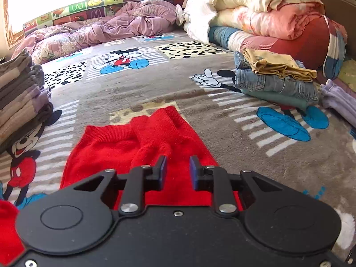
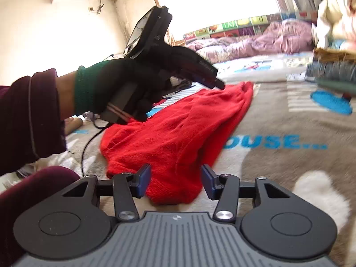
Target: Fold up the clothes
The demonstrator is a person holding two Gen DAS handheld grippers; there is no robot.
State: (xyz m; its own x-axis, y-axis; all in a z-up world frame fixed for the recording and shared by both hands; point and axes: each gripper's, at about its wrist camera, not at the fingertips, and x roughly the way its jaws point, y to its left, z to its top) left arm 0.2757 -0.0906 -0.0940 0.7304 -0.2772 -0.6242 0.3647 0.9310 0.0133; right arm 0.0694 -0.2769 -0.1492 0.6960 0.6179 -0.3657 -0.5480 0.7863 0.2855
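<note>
A red knit garment (image 1: 142, 142) lies on the bed's cartoon-print blanket (image 1: 200, 102), its legs folded together and stretching away from me. My left gripper (image 1: 177, 170) hovers just above the near part of it, open and empty. In the right wrist view the same red garment (image 2: 178, 131) lies in a loose heap. My right gripper (image 2: 175, 179) is open and empty at its near edge. The left gripper (image 2: 213, 81), held in a black-gloved hand, hangs above the garment's far end there.
A stack of folded brownish clothes (image 1: 20, 98) stands at the left. Folded jeans with a tan item on top (image 1: 276, 77) stand at the right, before rolled quilts (image 1: 267, 17). A crumpled purple duvet (image 1: 106, 29) lies at the back. A cable (image 2: 86, 146) trails at the left.
</note>
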